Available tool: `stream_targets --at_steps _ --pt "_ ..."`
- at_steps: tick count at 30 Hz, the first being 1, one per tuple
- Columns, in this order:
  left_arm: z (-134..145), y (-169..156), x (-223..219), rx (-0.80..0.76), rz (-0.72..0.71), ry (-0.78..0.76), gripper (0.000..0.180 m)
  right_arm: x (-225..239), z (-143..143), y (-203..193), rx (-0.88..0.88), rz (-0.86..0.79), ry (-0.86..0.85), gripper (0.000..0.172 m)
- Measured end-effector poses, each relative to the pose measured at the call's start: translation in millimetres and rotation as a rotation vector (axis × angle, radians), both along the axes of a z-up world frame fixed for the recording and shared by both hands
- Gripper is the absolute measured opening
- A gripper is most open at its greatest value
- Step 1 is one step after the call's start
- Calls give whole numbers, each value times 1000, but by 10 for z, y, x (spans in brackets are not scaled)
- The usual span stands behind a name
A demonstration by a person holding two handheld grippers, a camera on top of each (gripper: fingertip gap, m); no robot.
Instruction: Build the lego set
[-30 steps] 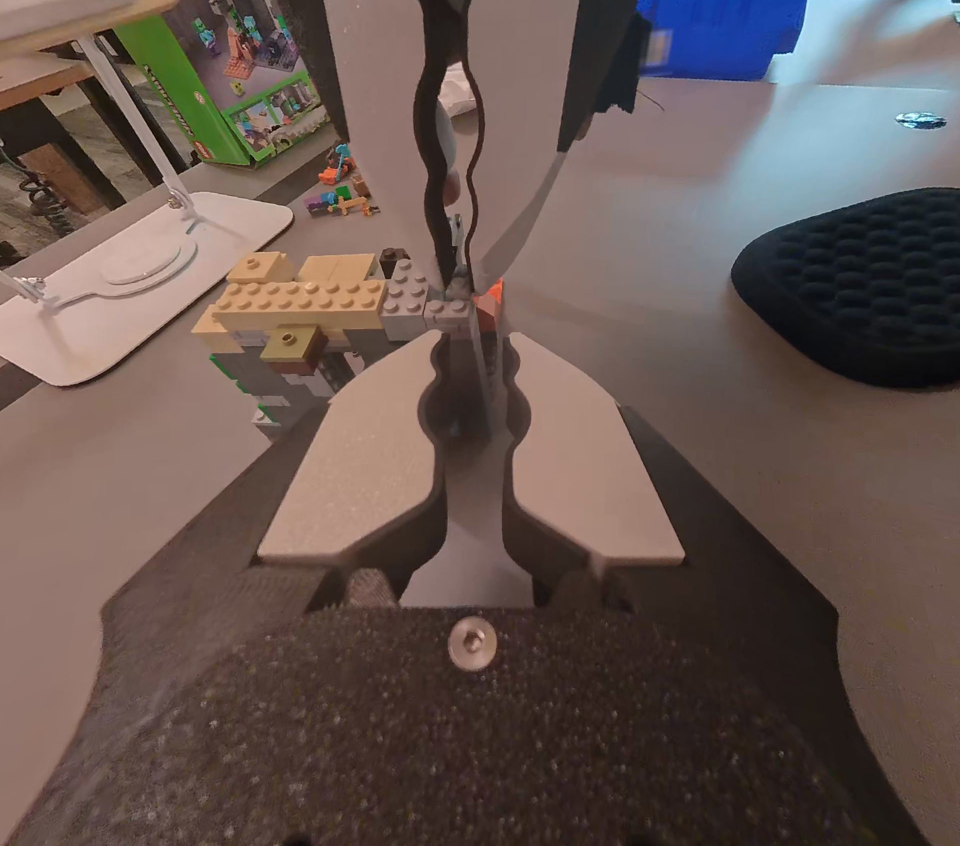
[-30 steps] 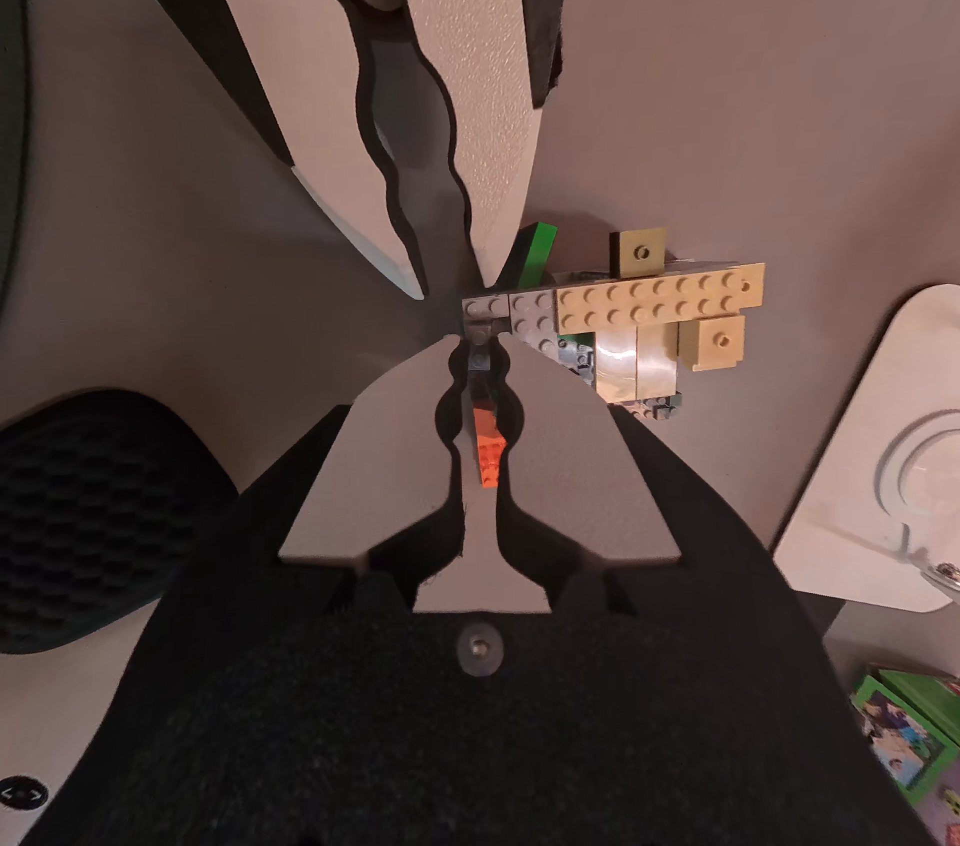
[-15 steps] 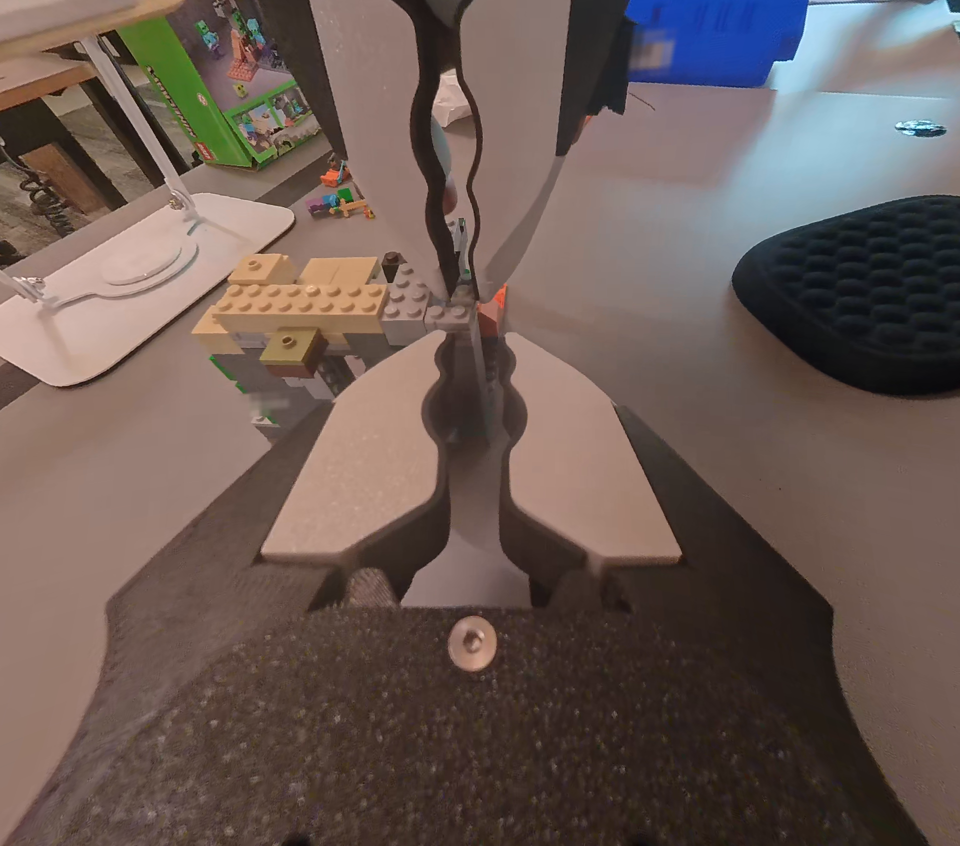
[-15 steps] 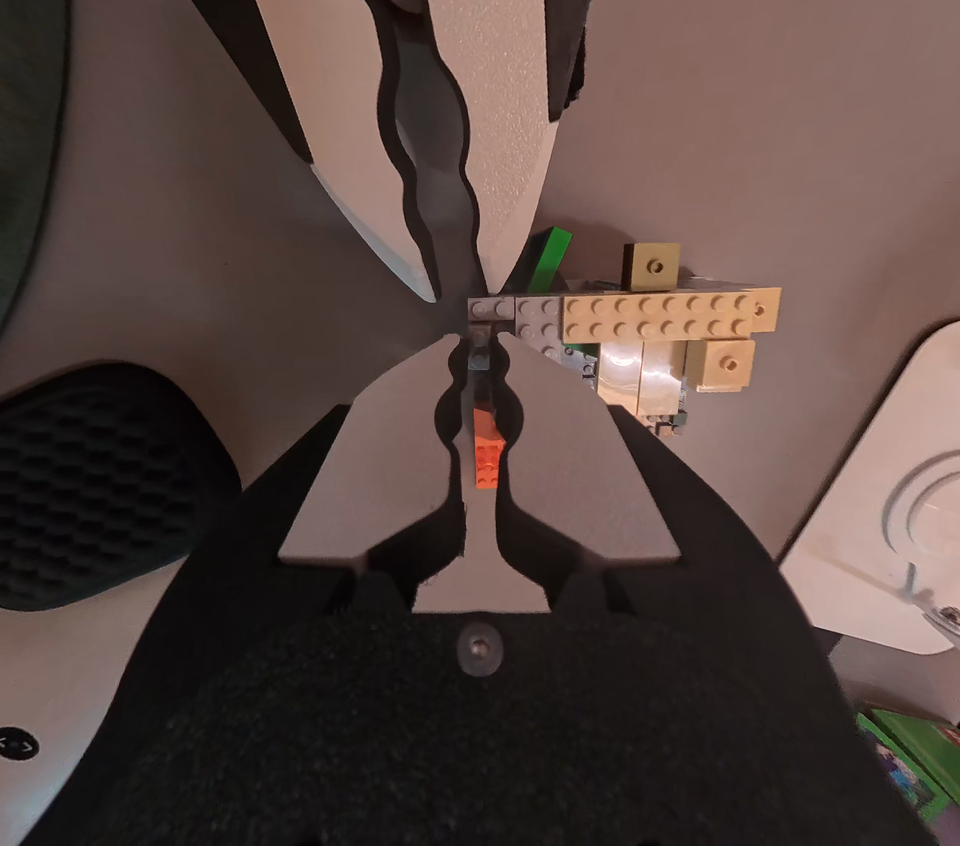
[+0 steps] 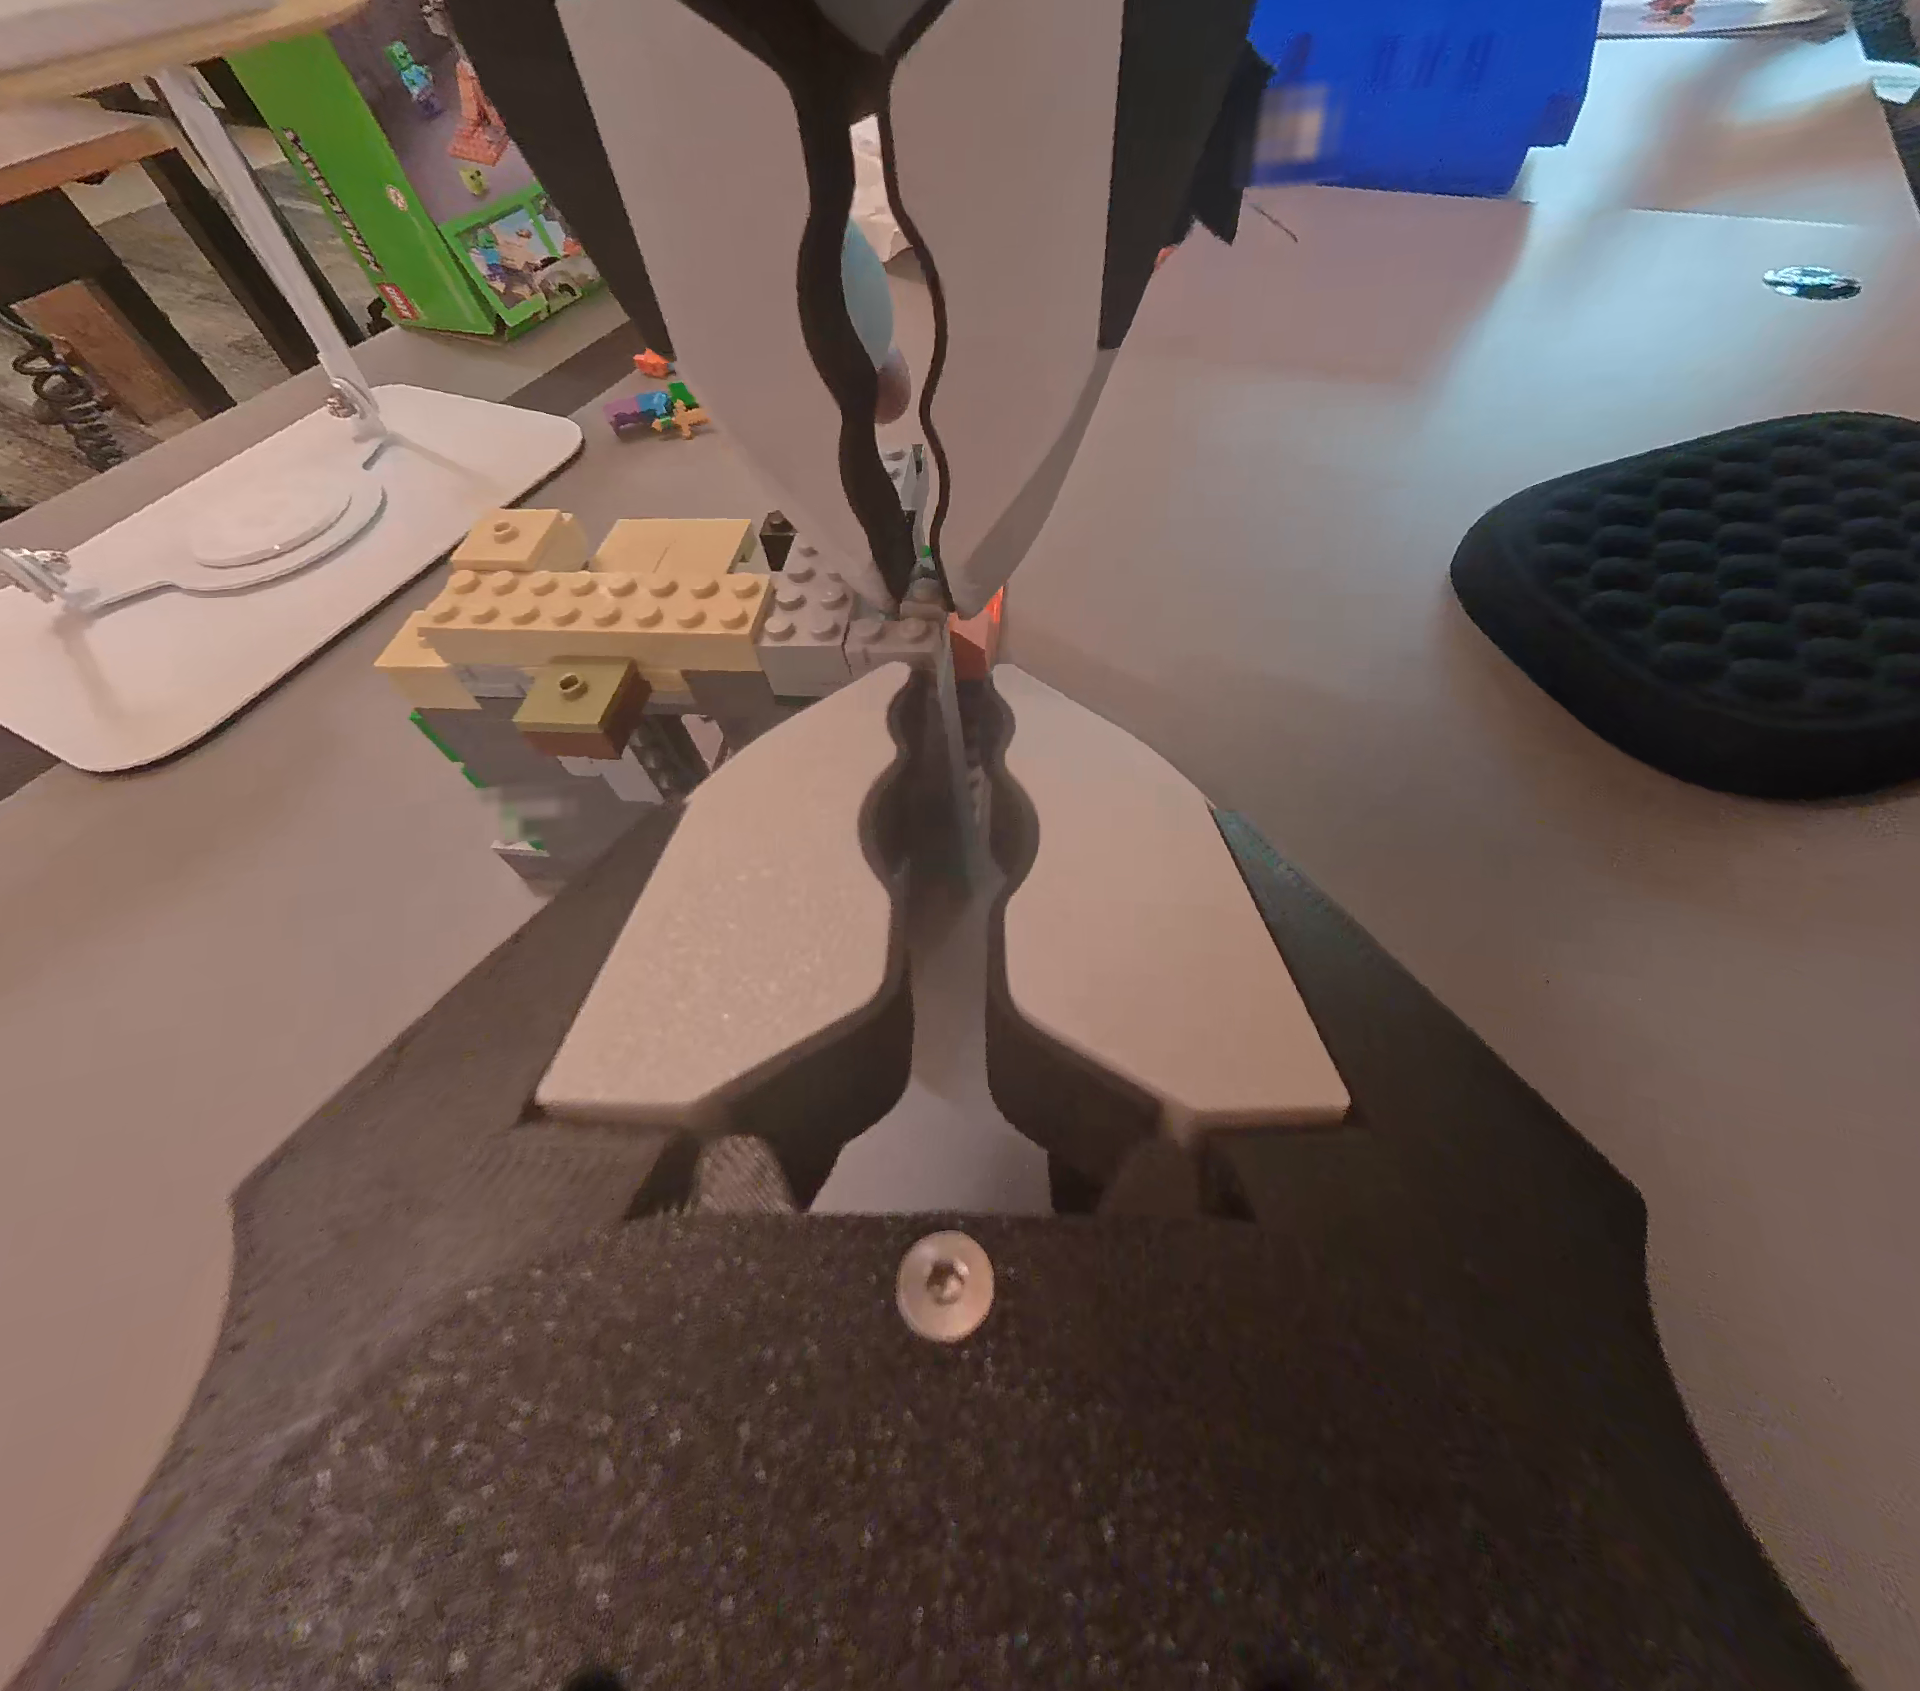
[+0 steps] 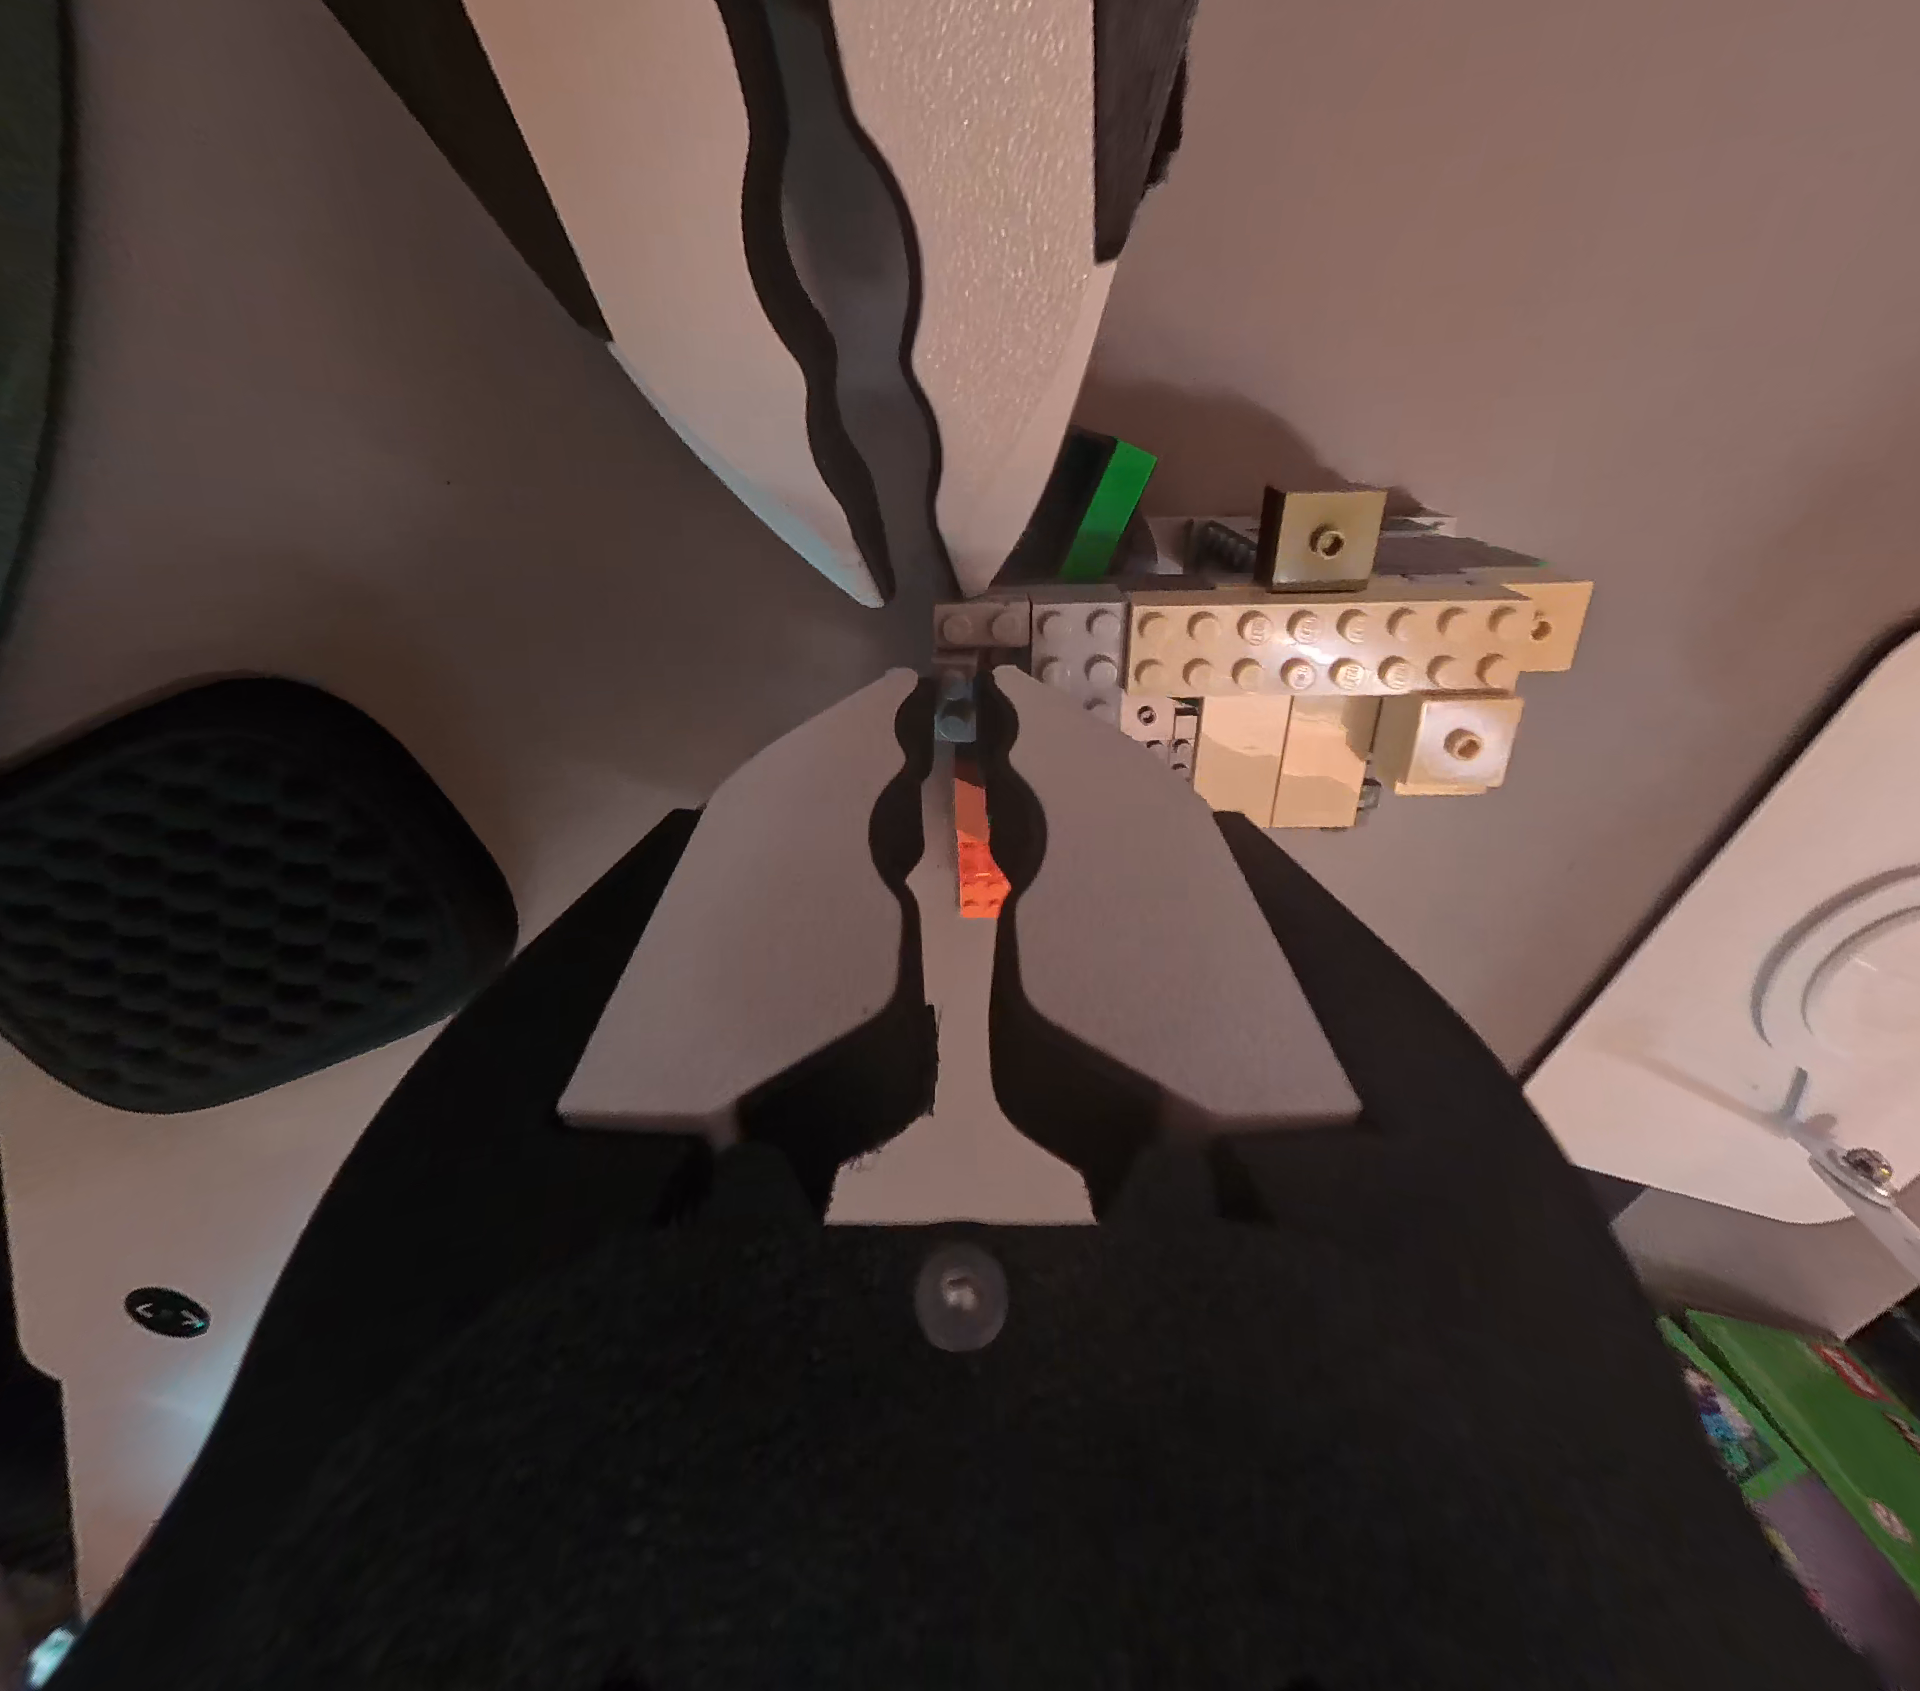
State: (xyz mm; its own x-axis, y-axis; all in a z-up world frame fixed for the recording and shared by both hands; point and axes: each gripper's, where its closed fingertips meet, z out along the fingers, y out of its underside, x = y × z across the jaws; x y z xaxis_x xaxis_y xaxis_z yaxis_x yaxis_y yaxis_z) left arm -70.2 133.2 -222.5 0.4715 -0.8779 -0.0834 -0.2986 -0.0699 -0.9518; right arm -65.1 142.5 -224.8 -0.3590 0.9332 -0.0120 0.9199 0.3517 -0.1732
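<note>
At the middle of the grey counter (image 5: 1351,498) stands a brick model (image 5: 582,654): a long tan studded plate on top, grey studded bricks at its near end, olive single-stud tiles on the sides, and a green plate (image 6: 1107,509) below.

Left tongs (image 5: 940,685): nearly closed on a thin grey upright part at the model's grey end; whether the pads press it cannot be told.

Right tongs (image 6: 951,691): nearly closed, pads against a small blue-grey studded piece (image 6: 956,716) beside the grey end brick.

Orange brick (image 6: 982,862): lies between the right fingers behind that piece, apparently part of the model.

Surroundings: black honeycomb pad (image 5: 1714,602), white lamp base (image 5: 260,540), green toy box (image 5: 416,187), blue bin (image 5: 1423,52), small loose coloured bricks (image 5: 660,415).
</note>
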Motion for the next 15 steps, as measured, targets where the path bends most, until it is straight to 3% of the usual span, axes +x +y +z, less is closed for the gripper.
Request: stream_targets --at_steps 10,15 --pt "-3 20 -13 9 10 13 9 -7 -1 20 0 7 -67 7" --pt "-3 21 -28 7 15 13 12 -41 10 42 19 11 -6 7"
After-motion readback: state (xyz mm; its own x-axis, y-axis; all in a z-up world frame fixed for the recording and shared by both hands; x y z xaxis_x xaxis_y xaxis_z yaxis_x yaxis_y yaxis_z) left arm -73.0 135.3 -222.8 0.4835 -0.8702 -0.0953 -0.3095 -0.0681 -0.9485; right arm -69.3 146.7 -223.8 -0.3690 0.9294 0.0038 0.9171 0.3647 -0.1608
